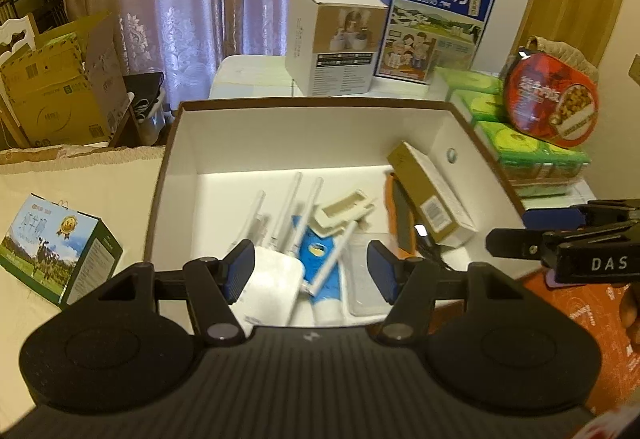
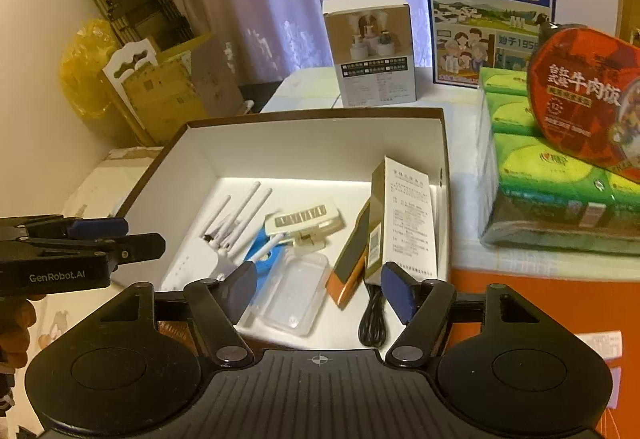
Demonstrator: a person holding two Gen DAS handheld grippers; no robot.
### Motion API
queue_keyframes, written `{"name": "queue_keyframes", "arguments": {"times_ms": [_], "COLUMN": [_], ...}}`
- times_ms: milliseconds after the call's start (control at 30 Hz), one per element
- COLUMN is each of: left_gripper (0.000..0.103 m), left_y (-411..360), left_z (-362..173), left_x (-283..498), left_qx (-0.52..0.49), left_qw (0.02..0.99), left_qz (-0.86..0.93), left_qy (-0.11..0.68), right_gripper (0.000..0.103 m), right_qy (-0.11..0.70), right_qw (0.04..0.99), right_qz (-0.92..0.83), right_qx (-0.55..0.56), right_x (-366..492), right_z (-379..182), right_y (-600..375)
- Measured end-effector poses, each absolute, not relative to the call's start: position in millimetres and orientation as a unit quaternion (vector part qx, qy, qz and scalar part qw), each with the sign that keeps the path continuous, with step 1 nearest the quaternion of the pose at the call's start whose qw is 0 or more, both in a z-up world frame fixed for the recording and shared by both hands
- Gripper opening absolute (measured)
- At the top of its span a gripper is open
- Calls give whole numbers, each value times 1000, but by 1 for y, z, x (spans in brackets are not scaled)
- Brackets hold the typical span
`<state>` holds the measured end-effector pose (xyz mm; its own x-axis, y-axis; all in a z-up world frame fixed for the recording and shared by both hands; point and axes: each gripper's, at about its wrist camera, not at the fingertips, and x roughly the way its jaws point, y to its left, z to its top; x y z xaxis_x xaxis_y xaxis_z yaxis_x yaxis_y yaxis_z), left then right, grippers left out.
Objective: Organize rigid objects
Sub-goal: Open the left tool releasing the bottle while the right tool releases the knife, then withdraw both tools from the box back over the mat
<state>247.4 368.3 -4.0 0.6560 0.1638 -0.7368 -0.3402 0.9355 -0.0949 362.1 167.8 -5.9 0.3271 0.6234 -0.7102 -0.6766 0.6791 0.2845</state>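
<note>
The open box [image 1: 304, 143], white inside with a brown rim, lies straight ahead of both pairs of fingers and holds nearly everything. Beyond it, past the fingertips, stand a blue milk carton [image 1: 438, 17] and a small white carton [image 1: 334, 39]; off to the right of the fingers sit green tissue packs [image 2: 548, 167] with a red meal tub [image 2: 588, 107] leaning on top. A smaller milk carton [image 1: 56, 243] lies on the cloth left of the left fingers.

Inside the box, a tall tan-and-white packet [image 2: 404, 223] leans against the right wall, just ahead of the right gripper's right fingertip. A white router [image 1: 276, 279] with its aerials pointing away lies beside the left gripper's left fingertip, over a blue tube [image 1: 320, 259]. A clear plastic case [image 2: 296, 295] sits between the right gripper's fingers, an orange-edged block [image 2: 350, 267] next to it, a cream clip [image 2: 308, 221] further ahead, and a black cable [image 2: 372, 323] close to the right fingertip.

The left gripper [image 1: 310, 269] is spread wide and holds nothing. The right gripper [image 2: 320, 289] is likewise wide apart and empty.
</note>
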Motion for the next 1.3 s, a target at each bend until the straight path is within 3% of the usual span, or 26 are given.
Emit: {"name": "queue_keyframes", "arguments": {"times_ms": [1300], "left_gripper": [58], "left_y": [184], "left_z": [-21], "left_x": [255], "left_qx": [-111], "left_qw": [890], "left_qz": [54], "left_qy": [440], "right_gripper": [71], "right_qy": [457], "right_qw": [806], "right_qz": [374], "right_qx": [-25], "right_x": [344], "right_z": [-29], "right_y": [-9]}}
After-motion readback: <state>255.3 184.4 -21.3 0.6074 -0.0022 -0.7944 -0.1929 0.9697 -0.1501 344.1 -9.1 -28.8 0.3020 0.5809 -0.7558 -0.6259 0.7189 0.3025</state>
